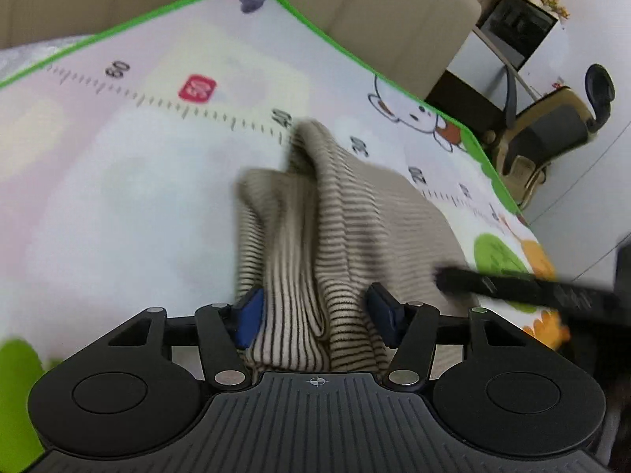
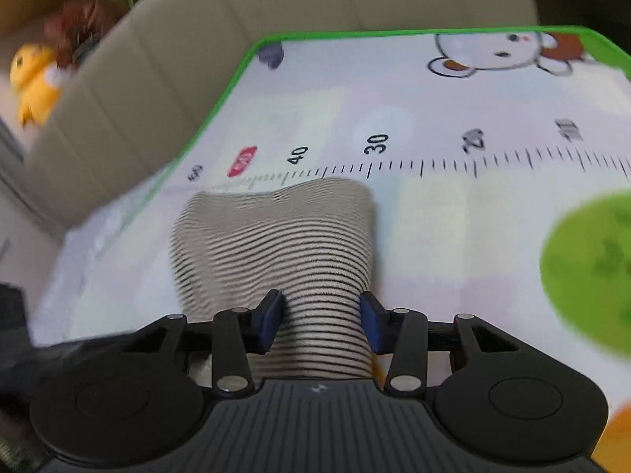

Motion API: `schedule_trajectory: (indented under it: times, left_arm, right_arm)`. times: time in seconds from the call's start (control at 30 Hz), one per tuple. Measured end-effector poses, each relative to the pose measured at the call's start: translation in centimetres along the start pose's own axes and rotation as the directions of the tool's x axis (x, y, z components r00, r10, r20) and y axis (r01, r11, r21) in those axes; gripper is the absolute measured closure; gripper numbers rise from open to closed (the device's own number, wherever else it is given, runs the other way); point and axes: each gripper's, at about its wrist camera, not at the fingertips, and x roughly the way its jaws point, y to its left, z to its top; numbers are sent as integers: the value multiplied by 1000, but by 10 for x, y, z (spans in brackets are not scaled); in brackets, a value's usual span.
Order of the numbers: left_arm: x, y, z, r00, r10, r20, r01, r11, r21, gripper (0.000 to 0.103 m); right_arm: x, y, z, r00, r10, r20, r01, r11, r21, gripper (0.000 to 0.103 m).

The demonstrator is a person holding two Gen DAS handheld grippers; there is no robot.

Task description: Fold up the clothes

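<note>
The blue-padded fingers (image 1: 252, 317) of the left gripper (image 1: 315, 317) are seen standing partly apart with a bunched ridge of the striped garment (image 1: 339, 213) filling the gap between them; cloth appears to be pressed against both pads, so a hold is judged likely, though how firm it is cannot be told. The fingers (image 2: 272, 321) of the right gripper (image 2: 321, 323) are likewise parted by a band of the striped garment (image 2: 276, 244), which runs flat and taut from them toward the far side, and a grip is judged there too. The garment lies on the printed mat (image 1: 118, 205), with its far edge near the ruler marks and its near end drawn into both grippers. In the left view the cloth is rumpled and stood up in folds; in the right view it is smoother. A dark bar, taken for part of the right gripper, is seen at the right of the left view. A carrying or folding-over step is judged to be in hand, since both views are blurred. Whichever fold it is, the held edges would need to be kept level and laid down squarely before any release.
</note>
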Motion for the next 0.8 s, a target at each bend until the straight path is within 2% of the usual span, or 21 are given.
schedule_trajectory:
  times: [0.13, 0.23, 0.3, 0.4, 0.43, 0.5, 0.57, 0.63, 0.67, 0.7, 0.77, 0.8]
  left_arm:
    - [-12, -10, -8, 996, -69, -62, 67, 997, -33, 34]
    - [-40, -5, -5, 1000, 2, 0, -2, 999, -52, 23]
    - [-52, 2, -2, 991, 112, 67, -111, 994, -25, 22]
    - [-48, 26, 1, 992, 111, 56, -104, 989, -105, 31]
    - [-44, 30, 0, 994, 97, 43, -91, 989, -120, 37]
    - [-35, 36, -1, 998, 64, 12, -62, 988, -145, 44]
    - [-28, 39, -4, 999, 34, -15, -36, 989, -146, 56]
    - [-24, 38, -7, 999, 13, -36, -18, 989, -144, 61]
    - [-22, 38, -8, 999, 3, -45, -9, 990, -143, 62]
    - [-22, 37, -9, 999, -7, -47, 1, 990, -141, 64]
    - [-23, 35, -9, 999, -27, -46, 21, 991, -134, 68]
    - [-24, 35, -9, 998, -41, -42, 35, 990, -135, 68]
  right_arm:
    - [-1, 3, 11, 999, -40, 33, 41, 998, -50, 56]
    - [-18, 22, 1, 991, -66, 119, 81, 989, -124, 53]
    - [-37, 44, -18, 981, -40, 192, 81, 974, -210, 49]
    - [-52, 82, -53, 967, 9, 255, 86, 928, -362, 42]
    - [-50, 92, -64, 972, 21, 235, 77, 913, -402, 37]
    - [-44, 111, -85, 980, 41, 194, 58, 876, -479, 35]
    - [-29, 121, -101, 986, -7, 169, 104, 814, -572, 35]
    - [-20, 121, -110, 977, -86, 196, 193, 755, -626, 36]
    - [-19, 116, -107, 971, -118, 209, 225, 752, -620, 36]
    - [-18, 111, -104, 964, -146, 221, 254, 749, -612, 37]
    - [-27, 107, -94, 968, -126, 216, 231, 781, -580, 52]
    - [-31, 105, -89, 970, -115, 214, 219, 797, -563, 76]
